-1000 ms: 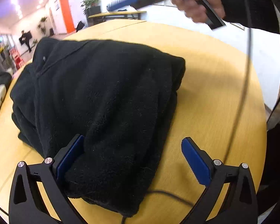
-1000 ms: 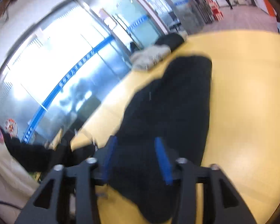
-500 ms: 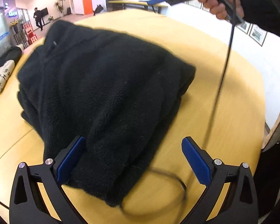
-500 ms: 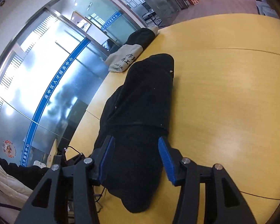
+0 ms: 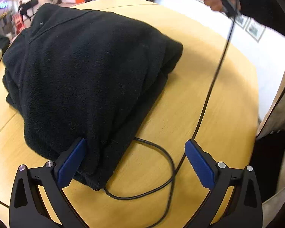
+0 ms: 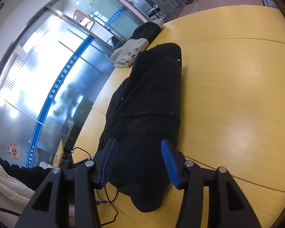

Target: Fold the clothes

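Since the earlier frame, both tools have drawn nearer the folded black fleece [image 5: 89, 72] on the tabletop [image 5: 209, 98]. Left tool [image 5: 134, 161] gapes wide, its left pad against the fleece's 6 o'clock corner, a cable [image 5: 161, 180] looping between. Right tool [image 6: 137, 161], raised at 1 o'clock, stands open, grasping nothing. More clothes [image 6: 134, 51] lie at 11 o'clock.

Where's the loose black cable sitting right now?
In the left wrist view the black cable loops on the wooden table between the left gripper fingers, running out from under the near edge of the folded black fleece.
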